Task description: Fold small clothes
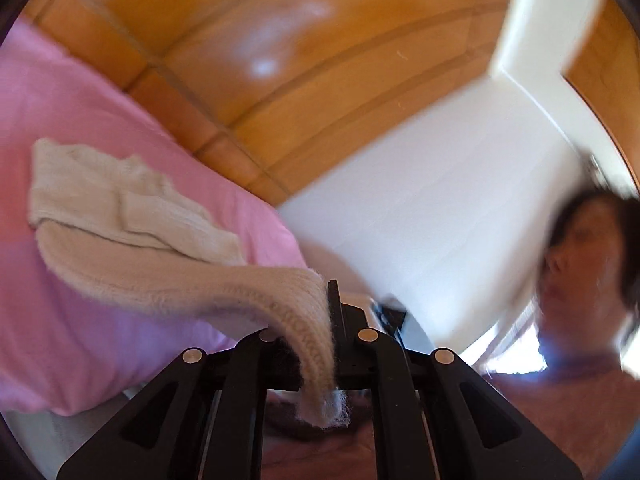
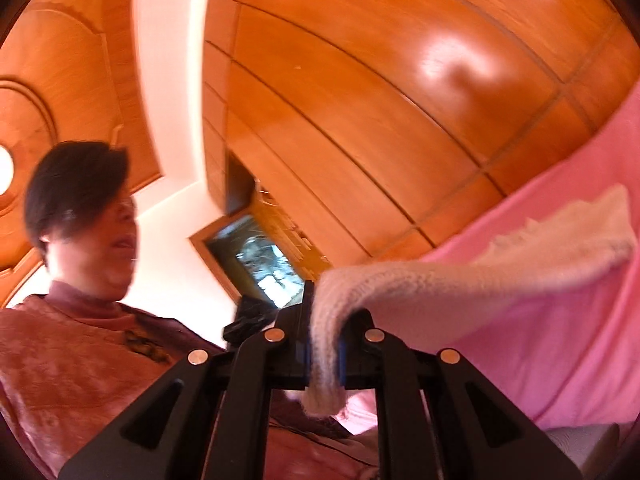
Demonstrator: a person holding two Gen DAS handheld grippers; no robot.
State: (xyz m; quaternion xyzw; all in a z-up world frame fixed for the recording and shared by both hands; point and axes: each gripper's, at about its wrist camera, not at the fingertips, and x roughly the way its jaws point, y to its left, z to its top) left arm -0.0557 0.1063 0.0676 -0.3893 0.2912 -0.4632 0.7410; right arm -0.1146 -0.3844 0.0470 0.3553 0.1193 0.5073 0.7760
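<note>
A cream knitted garment [image 1: 132, 216] hangs lifted in front of a pink sheet [image 1: 72, 340]. One end runs into my left gripper [image 1: 330, 312], which is shut on that fuzzy edge, and a tuft sticks out below the fingers. In the right wrist view the same cream knit [image 2: 440, 284] stretches off to the right over the pink sheet [image 2: 540, 360]. Its near end is pinched in my right gripper [image 2: 322, 312], which is shut on it. Both grippers point roughly level, and the picture is blurred.
A person in a reddish top [image 2: 64, 368] is close behind the grippers and also appears at the right of the left wrist view [image 1: 580, 400]. Glossy wooden panelling [image 1: 280, 80] and a white wall [image 1: 420, 220] fill the background. A dark framed opening [image 2: 256, 256] sits low in the wall.
</note>
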